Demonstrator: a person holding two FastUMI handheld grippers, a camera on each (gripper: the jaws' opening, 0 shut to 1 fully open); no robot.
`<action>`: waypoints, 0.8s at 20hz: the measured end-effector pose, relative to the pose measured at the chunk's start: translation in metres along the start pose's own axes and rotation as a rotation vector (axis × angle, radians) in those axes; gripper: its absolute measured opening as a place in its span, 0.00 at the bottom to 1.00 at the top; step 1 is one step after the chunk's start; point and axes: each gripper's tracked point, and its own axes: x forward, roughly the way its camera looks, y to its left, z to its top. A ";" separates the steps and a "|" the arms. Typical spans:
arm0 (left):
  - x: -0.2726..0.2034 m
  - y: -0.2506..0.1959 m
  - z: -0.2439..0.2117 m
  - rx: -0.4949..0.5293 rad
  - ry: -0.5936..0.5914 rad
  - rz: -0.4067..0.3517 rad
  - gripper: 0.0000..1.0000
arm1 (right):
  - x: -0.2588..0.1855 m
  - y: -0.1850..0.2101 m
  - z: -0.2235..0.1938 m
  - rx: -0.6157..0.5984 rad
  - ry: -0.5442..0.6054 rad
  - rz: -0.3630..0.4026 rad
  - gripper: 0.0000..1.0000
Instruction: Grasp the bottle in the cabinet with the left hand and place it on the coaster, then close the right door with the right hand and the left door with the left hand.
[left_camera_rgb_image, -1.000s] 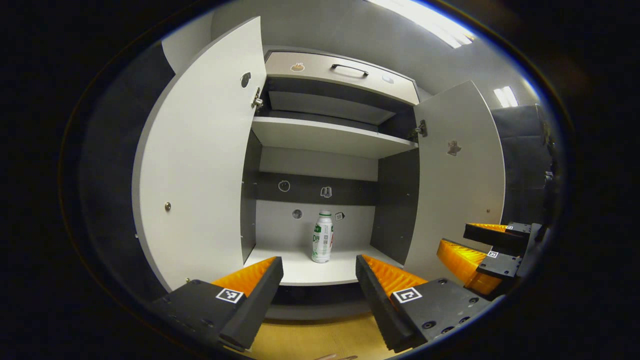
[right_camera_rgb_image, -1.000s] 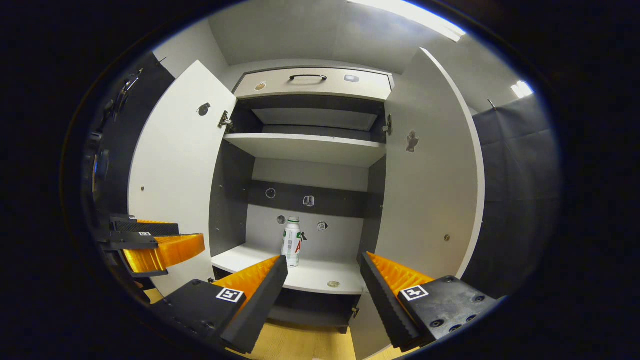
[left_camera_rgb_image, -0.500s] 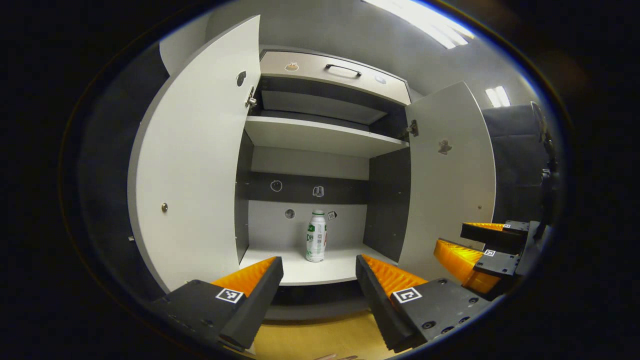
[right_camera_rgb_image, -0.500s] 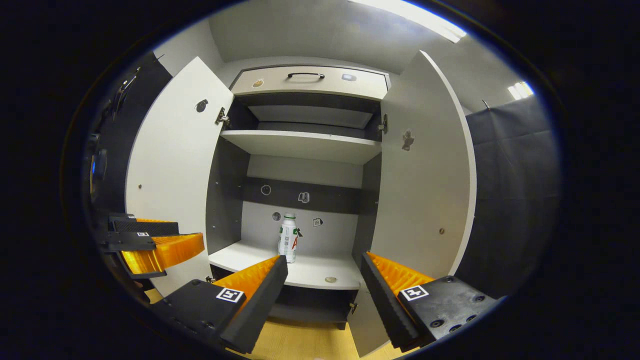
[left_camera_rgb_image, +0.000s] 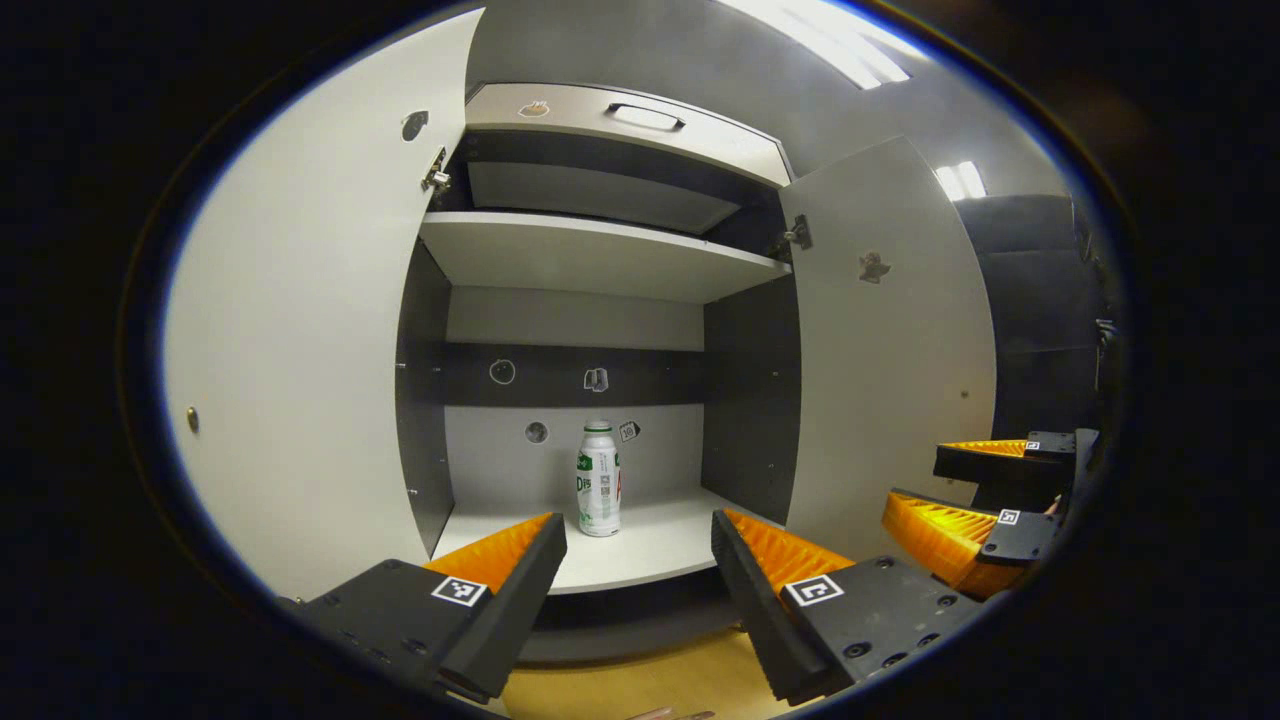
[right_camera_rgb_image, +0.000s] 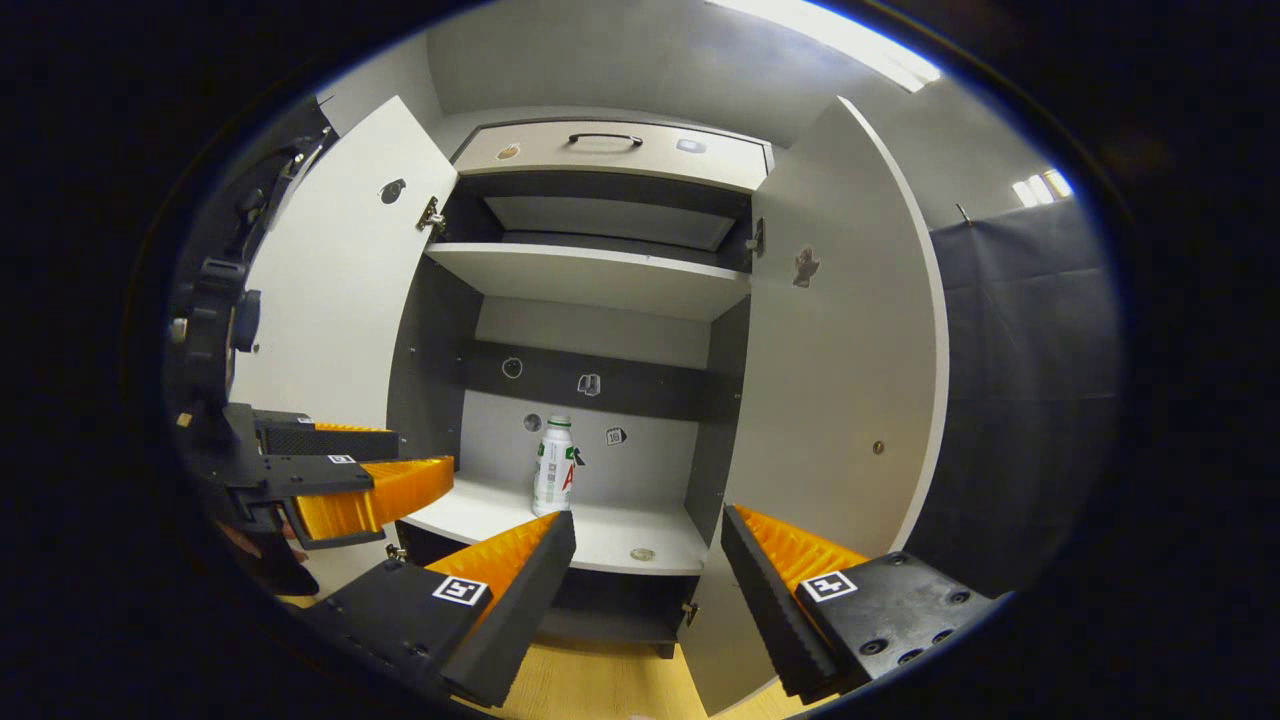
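Step in hand, by my read: approach for the first grasp; nothing picked up yet. Bottle (left_camera_rgb_image: 598, 478) stands upright on the lower shelf (left_camera_rgb_image: 640, 555) of the cabinet, near the back wall, at approx 12 o'clock from the left gripper (left_camera_rgb_image: 638, 545) and a shade toward 11. Left gripper is spread wide and empty, well short of the bottle, lined up w/ the cabinet mouth. Right gripper (right_camera_rgb_image: 648, 545) is likewise spread wide, holding nothing; in the left gripper view it sits at 3–4 o'clock, in front of the right door (left_camera_rgb_image: 890, 340). In the right gripper view the left gripper shows at 9 o'clock, in front of the left door (right_camera_rgb_image: 330, 300), w/ the bottle at approx 11–12. Both doors stand swung out, so entry is clear. A small round disc (right_camera_rgb_image: 642, 553) lies near the shelf's front edge at 12 o'clock in the right gripper view (probably the coaster; too small to confirm). Upper shelf (left_camera_rgb_image: 590, 255) appears bare; drawer (left_camera_rgb_image: 620, 115) above is shut. Next move, in my judgement: advance the left gripper straight in, fingers either side of the bottle's body at mid-height, then clamp; a tall, narrow bottle could tip if one finger touches first. Door closing comes after placement.
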 end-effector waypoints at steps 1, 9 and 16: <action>0.017 0.001 -0.001 0.005 -0.001 0.005 0.93 | 0.008 -0.002 0.001 0.005 -0.005 0.012 0.98; 0.140 0.012 -0.010 0.026 -0.033 0.038 0.92 | 0.074 -0.006 -0.003 -0.053 -0.099 0.096 0.97; 0.217 0.032 -0.037 0.092 -0.020 0.099 0.91 | 0.118 0.013 -0.038 -0.014 -0.038 0.220 0.98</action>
